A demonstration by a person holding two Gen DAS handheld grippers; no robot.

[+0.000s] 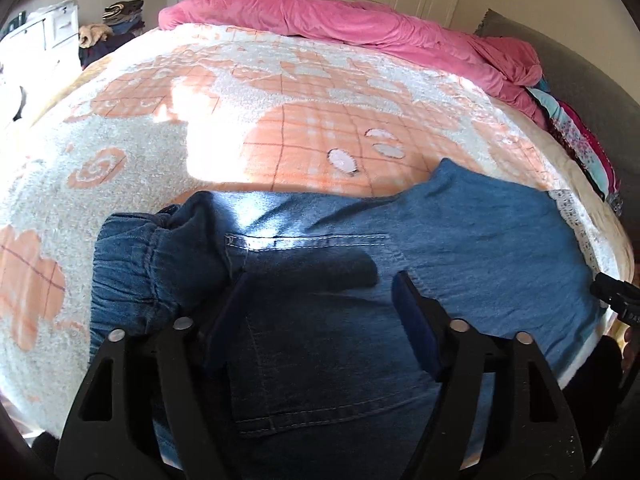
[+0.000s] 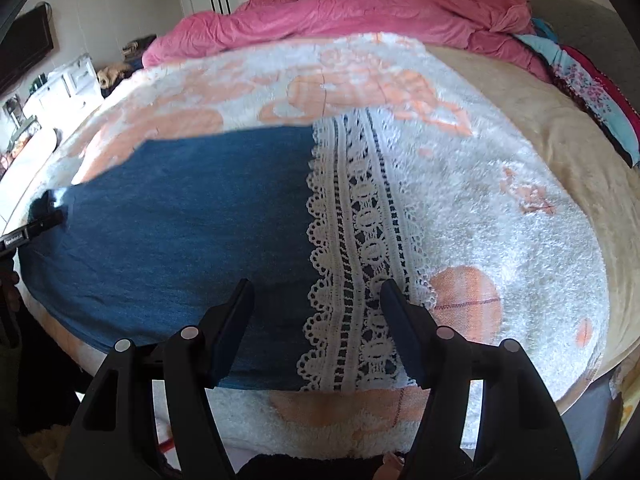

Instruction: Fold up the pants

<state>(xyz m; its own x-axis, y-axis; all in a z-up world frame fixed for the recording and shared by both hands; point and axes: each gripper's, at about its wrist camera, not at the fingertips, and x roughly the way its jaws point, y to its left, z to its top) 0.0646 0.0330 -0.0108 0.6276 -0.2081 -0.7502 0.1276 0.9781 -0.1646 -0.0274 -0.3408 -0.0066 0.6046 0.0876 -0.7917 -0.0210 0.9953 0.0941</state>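
Observation:
Blue denim pants (image 1: 328, 264) lie flat on the bed near its front edge, elastic waistband (image 1: 132, 272) bunched at the left, back pocket stitching showing. My left gripper (image 1: 320, 284) hovers open over the seat of the pants, nothing between its fingers. In the right wrist view the pants' leg (image 2: 180, 220) stretches left, ending in a wide white lace cuff (image 2: 360, 248). My right gripper (image 2: 316, 292) stands open just above the lace hem, its jaws straddling the seam between denim and lace, pads clear of the cloth.
A fluffy white and orange blanket (image 1: 240, 120) covers the bed. A crumpled pink duvet (image 1: 340, 16) lies along the far side. Patterned clothes (image 2: 592, 96) are piled at the right by a grey headboard (image 1: 580, 64). White drawers (image 1: 44, 28) stand at left.

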